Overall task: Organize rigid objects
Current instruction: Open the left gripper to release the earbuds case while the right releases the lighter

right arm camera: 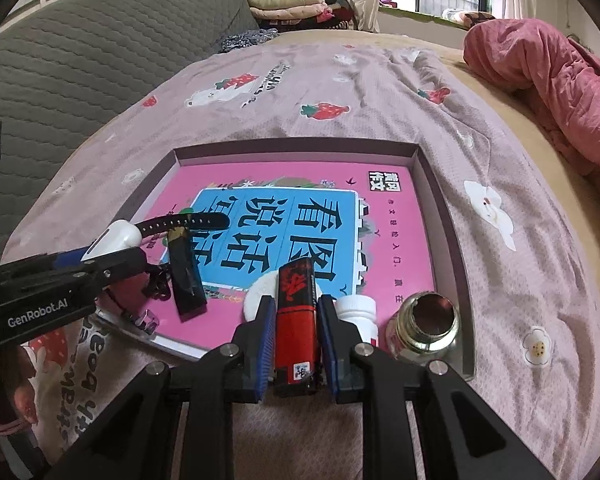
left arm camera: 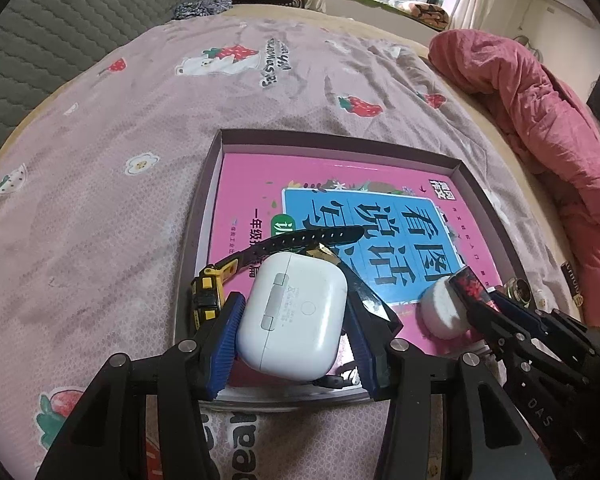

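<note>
My left gripper [left arm camera: 294,312] is shut on a white earbud case [left arm camera: 294,316], held over the near left corner of a shallow box [left arm camera: 300,136]. The case also shows in the right wrist view [right arm camera: 114,238]. My right gripper [right arm camera: 294,320] is shut on a red and black pack [right arm camera: 295,320], held over the box's near edge; it also shows in the left wrist view [left arm camera: 470,286]. A pink book [right arm camera: 384,208] lines the box floor. A black watch with a yellow body [left arm camera: 210,294], a black slab [right arm camera: 186,276] and a white round puck [left arm camera: 444,314] lie on the book.
A white pill bottle [right arm camera: 358,312] and an open glass jar [right arm camera: 430,324] stand in the box's near right corner. The box rests on a strawberry-print blanket [right arm camera: 340,92]. A red quilt [right arm camera: 548,76] is bunched at the right. A grey headboard [right arm camera: 80,68] runs along the left.
</note>
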{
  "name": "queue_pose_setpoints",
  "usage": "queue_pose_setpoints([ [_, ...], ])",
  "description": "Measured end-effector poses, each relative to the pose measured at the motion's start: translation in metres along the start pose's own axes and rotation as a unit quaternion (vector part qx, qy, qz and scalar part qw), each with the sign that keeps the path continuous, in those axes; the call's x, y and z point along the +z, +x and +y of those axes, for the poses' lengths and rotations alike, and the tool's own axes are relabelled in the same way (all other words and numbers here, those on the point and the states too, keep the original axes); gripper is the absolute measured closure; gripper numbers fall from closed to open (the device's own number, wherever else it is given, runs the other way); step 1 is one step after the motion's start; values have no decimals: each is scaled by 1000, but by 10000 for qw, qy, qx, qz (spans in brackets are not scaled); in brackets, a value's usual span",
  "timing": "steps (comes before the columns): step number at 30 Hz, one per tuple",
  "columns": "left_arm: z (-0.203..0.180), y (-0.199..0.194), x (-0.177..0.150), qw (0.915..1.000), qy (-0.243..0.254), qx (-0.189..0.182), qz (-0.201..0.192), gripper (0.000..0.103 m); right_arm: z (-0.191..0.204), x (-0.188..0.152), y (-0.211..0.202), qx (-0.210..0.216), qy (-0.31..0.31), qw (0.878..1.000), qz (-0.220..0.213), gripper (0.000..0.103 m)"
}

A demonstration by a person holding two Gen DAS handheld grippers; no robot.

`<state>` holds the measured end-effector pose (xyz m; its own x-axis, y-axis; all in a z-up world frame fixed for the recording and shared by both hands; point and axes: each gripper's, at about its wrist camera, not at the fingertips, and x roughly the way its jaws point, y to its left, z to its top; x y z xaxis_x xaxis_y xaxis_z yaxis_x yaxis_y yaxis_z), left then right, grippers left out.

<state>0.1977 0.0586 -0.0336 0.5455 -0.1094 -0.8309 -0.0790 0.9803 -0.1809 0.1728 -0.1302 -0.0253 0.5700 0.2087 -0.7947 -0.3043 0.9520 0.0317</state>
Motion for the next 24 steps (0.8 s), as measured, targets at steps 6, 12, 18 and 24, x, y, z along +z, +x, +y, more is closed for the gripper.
queue_pose_setpoints([
  [6, 0, 0, 0, 10000, -18, 12, -11, 51, -1, 1, 0, 12, 5, 10000, 28, 81],
  [12, -1, -2, 0, 10000, 23, 45, -56, 51, -3, 1, 0, 33, 58, 10000, 37, 81],
  [18, 0, -4, 0, 10000, 13, 36, -71, 51, -2, 0, 1, 2, 55, 10000, 56, 81],
  [24, 1, -6, -2, 10000, 7, 16, -95, 51, -2, -1, 4, -95, 8, 9999, 76, 80],
])
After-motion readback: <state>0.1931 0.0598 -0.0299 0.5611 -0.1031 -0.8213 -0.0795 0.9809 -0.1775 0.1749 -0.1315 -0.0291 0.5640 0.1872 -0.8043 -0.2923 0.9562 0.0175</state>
